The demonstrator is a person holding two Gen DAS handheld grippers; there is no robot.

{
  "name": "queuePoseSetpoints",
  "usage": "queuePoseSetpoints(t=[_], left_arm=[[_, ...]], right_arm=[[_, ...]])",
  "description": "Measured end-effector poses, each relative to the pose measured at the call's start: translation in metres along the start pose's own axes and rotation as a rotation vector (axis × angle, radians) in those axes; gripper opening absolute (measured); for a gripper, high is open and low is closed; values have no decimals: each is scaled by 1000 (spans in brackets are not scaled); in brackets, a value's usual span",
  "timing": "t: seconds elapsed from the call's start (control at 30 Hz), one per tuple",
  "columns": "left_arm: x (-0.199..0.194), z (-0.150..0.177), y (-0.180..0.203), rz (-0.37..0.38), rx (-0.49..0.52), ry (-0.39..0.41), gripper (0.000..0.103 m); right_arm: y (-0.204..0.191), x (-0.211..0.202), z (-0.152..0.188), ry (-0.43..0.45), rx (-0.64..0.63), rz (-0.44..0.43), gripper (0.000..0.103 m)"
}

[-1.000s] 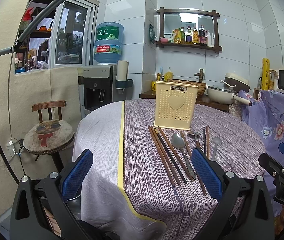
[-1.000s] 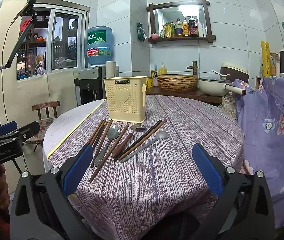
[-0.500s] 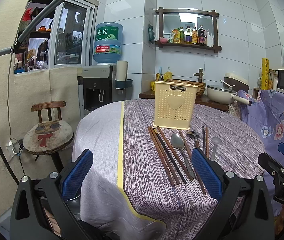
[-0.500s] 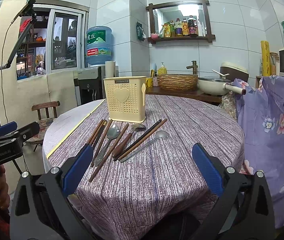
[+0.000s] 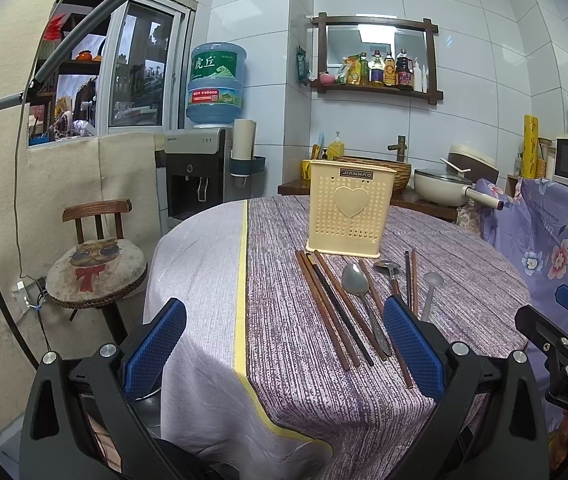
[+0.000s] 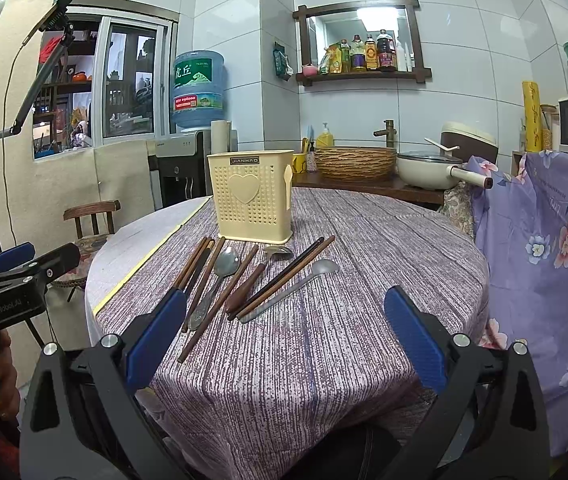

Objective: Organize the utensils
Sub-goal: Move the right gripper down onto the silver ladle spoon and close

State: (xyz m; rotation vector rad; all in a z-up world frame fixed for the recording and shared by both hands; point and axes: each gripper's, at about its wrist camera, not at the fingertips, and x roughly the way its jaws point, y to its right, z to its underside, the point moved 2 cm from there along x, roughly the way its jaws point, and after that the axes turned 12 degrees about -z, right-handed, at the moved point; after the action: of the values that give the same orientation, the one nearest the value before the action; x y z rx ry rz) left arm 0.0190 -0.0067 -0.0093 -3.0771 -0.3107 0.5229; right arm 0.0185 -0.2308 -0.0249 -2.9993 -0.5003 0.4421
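Note:
A cream perforated utensil holder (image 5: 350,208) (image 6: 251,196) with a heart on its front stands upright mid-table. In front of it lie several brown chopsticks (image 5: 324,304) (image 6: 197,268), a metal spoon (image 5: 358,292) (image 6: 219,276), a wooden-handled spoon (image 6: 257,276) and a slim metal spoon (image 5: 430,286) (image 6: 296,288). My left gripper (image 5: 284,344) hovers open at the near table edge, nothing between its blue pads. My right gripper (image 6: 284,332) is open too, over the near edge short of the utensils.
The round table (image 6: 364,260) carries a purple striped cloth with a white part (image 5: 203,264) at left. A wooden chair (image 5: 97,256) stands left of it, a floral-draped piece of furniture (image 6: 544,248) right. Counter with basket, pan and water dispenser lies behind.

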Motion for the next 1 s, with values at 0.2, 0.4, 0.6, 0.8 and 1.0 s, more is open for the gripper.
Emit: queuePoseSetpoints(t=[0.2, 0.4, 0.6, 0.8, 1.0], left_arm=[[10, 2, -7, -4, 5, -32, 98], [33, 1, -19, -33, 34, -101, 98], [61, 4, -27, -47, 33, -183, 98], [88, -4, -13, -36, 69, -234, 95], [123, -8, 1, 12, 85, -371, 73]], right_arm=[[0, 7, 5, -22, -11, 22, 98], [17, 26, 4, -91, 2, 49, 98], [44, 56, -3, -173, 44, 76, 98], [57, 96, -11, -253, 78, 29, 98], [75, 138, -13, -353, 171, 18, 92]])
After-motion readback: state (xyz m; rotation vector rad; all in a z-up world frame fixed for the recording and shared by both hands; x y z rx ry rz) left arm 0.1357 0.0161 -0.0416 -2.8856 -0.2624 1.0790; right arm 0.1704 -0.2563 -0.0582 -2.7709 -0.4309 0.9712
